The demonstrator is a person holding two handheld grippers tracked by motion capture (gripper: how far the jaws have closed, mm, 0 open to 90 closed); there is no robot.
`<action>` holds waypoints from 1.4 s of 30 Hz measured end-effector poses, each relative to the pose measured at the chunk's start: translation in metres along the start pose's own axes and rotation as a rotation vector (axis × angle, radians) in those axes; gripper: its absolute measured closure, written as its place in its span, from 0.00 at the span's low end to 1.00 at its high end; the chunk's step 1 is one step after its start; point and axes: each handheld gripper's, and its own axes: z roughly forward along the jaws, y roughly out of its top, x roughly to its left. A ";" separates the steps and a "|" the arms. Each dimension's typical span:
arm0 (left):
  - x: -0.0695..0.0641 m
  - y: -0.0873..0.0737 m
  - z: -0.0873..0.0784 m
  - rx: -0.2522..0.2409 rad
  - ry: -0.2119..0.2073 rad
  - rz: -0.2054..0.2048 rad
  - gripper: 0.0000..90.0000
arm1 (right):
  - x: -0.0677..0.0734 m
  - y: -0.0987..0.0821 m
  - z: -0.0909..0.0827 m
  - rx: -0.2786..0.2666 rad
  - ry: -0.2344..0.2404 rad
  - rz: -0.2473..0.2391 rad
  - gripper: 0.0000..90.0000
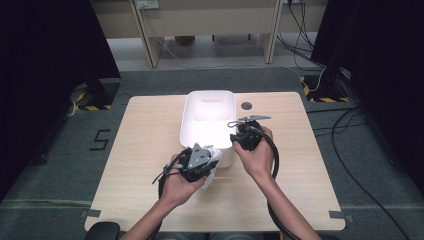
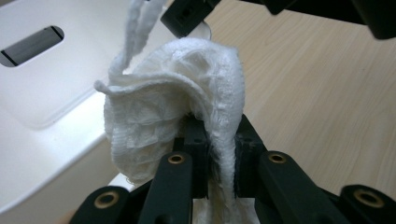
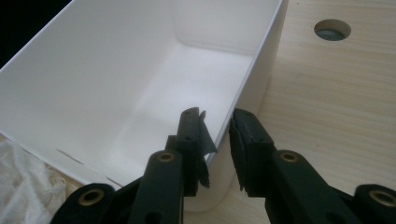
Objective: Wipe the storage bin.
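A: Where's the white cloth (image 2: 187,93)?

B: Pinched tight in the left gripper (image 1: 200,162), held just outside the near wall of the white bin (image 1: 192,107).

A: And the right gripper (image 3: 219,135)?

B: Its jaws straddle the bin's right wall without pressing it. The bin's opening lies directly ahead of the cloth, long axis running away from the person.

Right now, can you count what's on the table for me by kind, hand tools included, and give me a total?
White plastic bins: 1
White cloths: 1, clamped in the left tool
Hand-held tools: 2, the left one and the right tool, whose jaws straddle the bin's wall
Total: 4
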 end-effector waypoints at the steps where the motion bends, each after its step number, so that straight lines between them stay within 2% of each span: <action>1: 0.002 0.002 0.000 0.005 0.001 0.002 0.88 | 0.000 0.000 0.000 0.002 -0.001 -0.001 0.82; 10: 0.003 0.003 0.011 0.019 -0.010 -0.009 0.88 | 0.000 0.000 0.000 -0.001 -0.001 -0.004 0.82; 32: -0.005 0.012 0.031 0.050 -0.046 0.010 0.88 | 0.000 0.000 0.000 -0.002 0.003 0.001 0.82; 42: -0.006 0.007 0.037 0.047 -0.044 0.012 0.88 | -0.001 0.000 0.000 -0.006 0.004 -0.001 0.82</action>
